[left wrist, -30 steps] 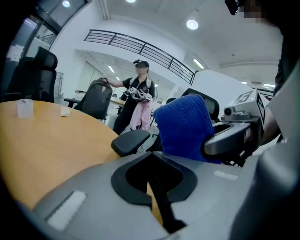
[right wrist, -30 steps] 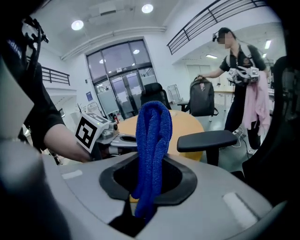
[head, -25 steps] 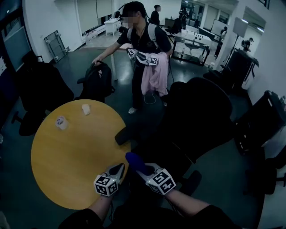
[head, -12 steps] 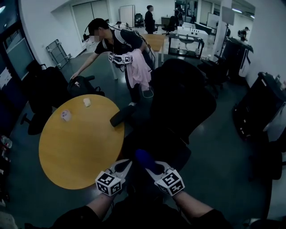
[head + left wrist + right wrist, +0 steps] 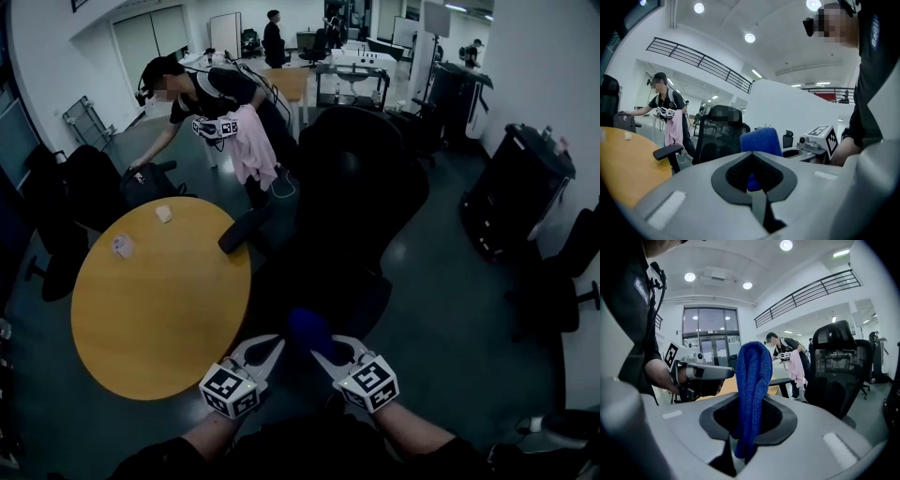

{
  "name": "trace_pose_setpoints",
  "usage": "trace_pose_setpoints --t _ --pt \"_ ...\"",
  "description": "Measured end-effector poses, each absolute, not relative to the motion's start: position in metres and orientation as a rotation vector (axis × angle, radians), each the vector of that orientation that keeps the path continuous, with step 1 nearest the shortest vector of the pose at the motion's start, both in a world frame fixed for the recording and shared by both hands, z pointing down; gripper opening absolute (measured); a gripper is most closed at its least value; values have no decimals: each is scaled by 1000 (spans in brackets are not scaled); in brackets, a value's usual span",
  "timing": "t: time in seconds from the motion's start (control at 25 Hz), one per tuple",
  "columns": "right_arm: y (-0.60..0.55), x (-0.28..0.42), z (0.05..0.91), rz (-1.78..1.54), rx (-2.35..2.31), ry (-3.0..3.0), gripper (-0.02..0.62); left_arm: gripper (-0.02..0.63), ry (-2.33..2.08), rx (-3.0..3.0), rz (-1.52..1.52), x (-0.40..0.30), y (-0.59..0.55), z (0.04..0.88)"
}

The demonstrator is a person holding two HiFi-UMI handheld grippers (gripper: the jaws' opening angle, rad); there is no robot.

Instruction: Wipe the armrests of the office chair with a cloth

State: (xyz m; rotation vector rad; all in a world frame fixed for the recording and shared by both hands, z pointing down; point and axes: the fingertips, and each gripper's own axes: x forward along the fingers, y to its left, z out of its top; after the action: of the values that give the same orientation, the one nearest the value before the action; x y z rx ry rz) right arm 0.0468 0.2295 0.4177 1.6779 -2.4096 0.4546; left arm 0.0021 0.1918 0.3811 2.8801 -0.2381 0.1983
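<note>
A black high-backed office chair [image 5: 361, 202] stands in front of me, its left armrest [image 5: 246, 230] reaching over the edge of the round yellow table [image 5: 141, 319]. My right gripper [image 5: 326, 352] is shut on a folded blue cloth [image 5: 307, 328], which stands up out of its jaws [image 5: 752, 380]. In the right gripper view the chair [image 5: 839, 366] and an armrest [image 5: 782, 380] lie beyond the cloth. My left gripper [image 5: 265, 351] hangs beside the right one, shut with nothing in it [image 5: 752, 159]. Both grippers are short of the chair, low in the head view.
A person [image 5: 211, 98] holding a pink garment and marker-cube grippers bends toward a black backpack [image 5: 148, 183] behind the table. Two small pale objects [image 5: 123, 247] lie on the table's far side. More dark chairs [image 5: 56, 206] stand at left, a black cabinet [image 5: 516, 187] at right.
The head view has swung, so chair and table now sit higher and more to the left. The person behind has bent further toward the backpack. Both grippers keep their hold and place.
</note>
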Motion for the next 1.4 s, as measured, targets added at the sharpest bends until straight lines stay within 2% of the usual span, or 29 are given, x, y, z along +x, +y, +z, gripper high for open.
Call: trace_pose_setpoints --t 0.32,0.56,0.92,1.4 --pt "262 -38 402 548 1948 -2334 87 20 -177 2849 228 -109 206 393" --pt "285 -81 390 590 1994 -2331 87 20 -125 2783 182 -155 219 392" --pt "321 -103 369 547 1966 -2436 87 20 10 2822 90 -140 278 344" --pt "373 -76 353 437 1949 -2470 87 20 77 2896 91 -109 345 329"
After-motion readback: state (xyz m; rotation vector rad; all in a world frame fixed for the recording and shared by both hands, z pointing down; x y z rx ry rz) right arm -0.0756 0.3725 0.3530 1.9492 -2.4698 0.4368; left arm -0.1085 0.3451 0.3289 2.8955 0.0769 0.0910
